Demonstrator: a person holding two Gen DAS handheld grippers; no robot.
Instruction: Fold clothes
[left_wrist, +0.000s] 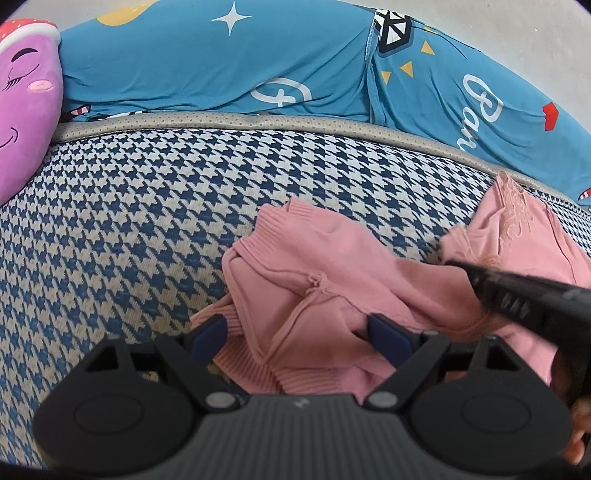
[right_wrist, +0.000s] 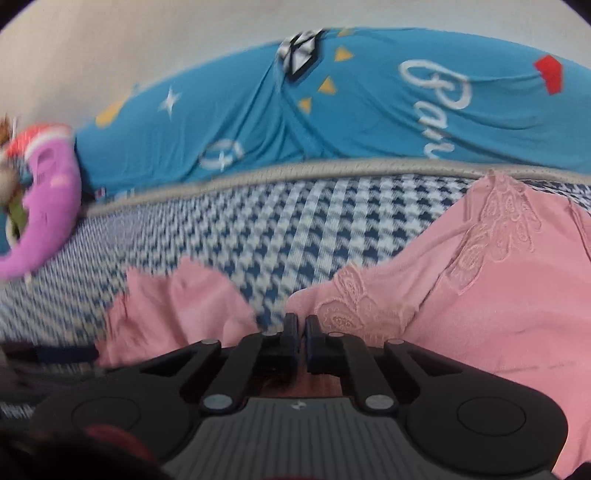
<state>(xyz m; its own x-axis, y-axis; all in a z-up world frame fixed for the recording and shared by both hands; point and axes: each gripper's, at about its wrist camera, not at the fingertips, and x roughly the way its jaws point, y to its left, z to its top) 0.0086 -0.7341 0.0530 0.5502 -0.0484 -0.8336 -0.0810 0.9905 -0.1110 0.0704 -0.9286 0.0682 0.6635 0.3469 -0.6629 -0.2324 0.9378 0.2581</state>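
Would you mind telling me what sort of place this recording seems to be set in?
Most likely a bedroom, on a bed: a houndstooth mat covers the surface, a long blue printed pillow lies against the wall, and a purple plush toy sits beside it.

White cursive lettering reading "Ban", cut off by the pale edging of the houndstooth cushion below it, is printed on the long teal fabric bolster with white stars and yellow triangles (left_wrist: 436, 110), and it shows again in the right wrist view (right_wrist: 443, 107); nothing else on the bolster, nor anywhere else, can be read as words
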